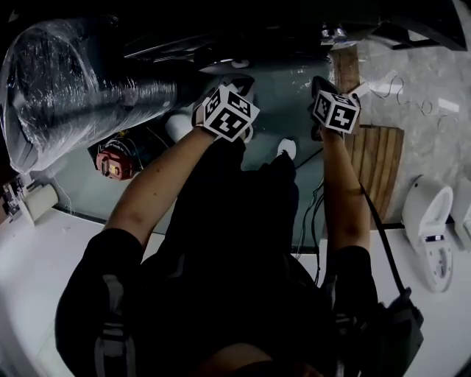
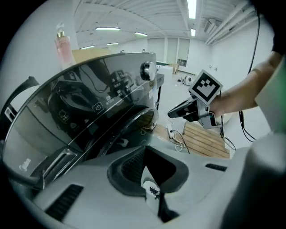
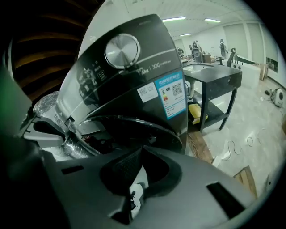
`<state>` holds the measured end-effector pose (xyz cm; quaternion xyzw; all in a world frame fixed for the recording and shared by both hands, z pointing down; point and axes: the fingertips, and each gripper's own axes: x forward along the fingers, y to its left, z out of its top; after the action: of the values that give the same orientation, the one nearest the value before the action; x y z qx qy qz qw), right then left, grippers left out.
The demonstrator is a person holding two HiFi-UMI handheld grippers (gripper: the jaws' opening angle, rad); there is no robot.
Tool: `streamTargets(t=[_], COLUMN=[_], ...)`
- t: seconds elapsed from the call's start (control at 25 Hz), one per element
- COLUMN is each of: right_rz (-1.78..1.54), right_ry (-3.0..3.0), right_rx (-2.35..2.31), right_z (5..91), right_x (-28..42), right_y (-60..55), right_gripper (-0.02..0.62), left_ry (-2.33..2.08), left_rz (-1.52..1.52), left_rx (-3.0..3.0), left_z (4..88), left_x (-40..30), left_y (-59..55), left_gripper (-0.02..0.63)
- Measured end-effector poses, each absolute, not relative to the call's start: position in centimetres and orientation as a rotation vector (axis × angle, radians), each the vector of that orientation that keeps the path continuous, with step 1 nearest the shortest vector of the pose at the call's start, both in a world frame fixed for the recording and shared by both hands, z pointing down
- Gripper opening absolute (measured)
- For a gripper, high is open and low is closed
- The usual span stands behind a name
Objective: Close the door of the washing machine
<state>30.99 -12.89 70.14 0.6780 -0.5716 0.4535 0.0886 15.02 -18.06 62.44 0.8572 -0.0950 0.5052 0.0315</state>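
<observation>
Indoors, left claw [image 2: 152,192] and right claw [image 3: 135,197], closed, face washing machine [image 3: 134,85] on perhaps-stone floor [image 3: 252,127].

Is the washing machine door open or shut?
Open. The round door stands out from the washing machine, with a dark gap behind.

Dark washing machine [image 3: 134,80], upright.
Glossy grey front with silver dial [image 3: 121,50] and blue label [image 3: 172,95]; its round door [image 3: 134,127] appears ajar.

Bright ceiling strip lights [image 2: 192,8] flood both gripper views; the head view is dim, the person [image 1: 221,258] a dark mass. Fisheye bends the edges into black corners. Reflections streak the glossy washer [image 3: 134,85]. The near foreground is soft.
</observation>
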Motion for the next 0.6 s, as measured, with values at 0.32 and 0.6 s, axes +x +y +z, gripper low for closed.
streamTargets(t=[0.32,0.6], right_rz=[1.227,1.144], right_ry=[-1.809,-1.865], right_rx=[2.004,1.996], right_z=[62.8,57.4], right_x=[30.6,31.6], right_y=[-11.1,-9.4], right_gripper=[0.005,0.005], left_ry=[-0.464,-0.628], left_rz=[1.355,1.174], left_rx=[2.607,2.625], left_z=[58.5,53.3], left_x=[13.9,13.2], left_y=[-16.7,-16.2], left_gripper=[0.003,0.003])
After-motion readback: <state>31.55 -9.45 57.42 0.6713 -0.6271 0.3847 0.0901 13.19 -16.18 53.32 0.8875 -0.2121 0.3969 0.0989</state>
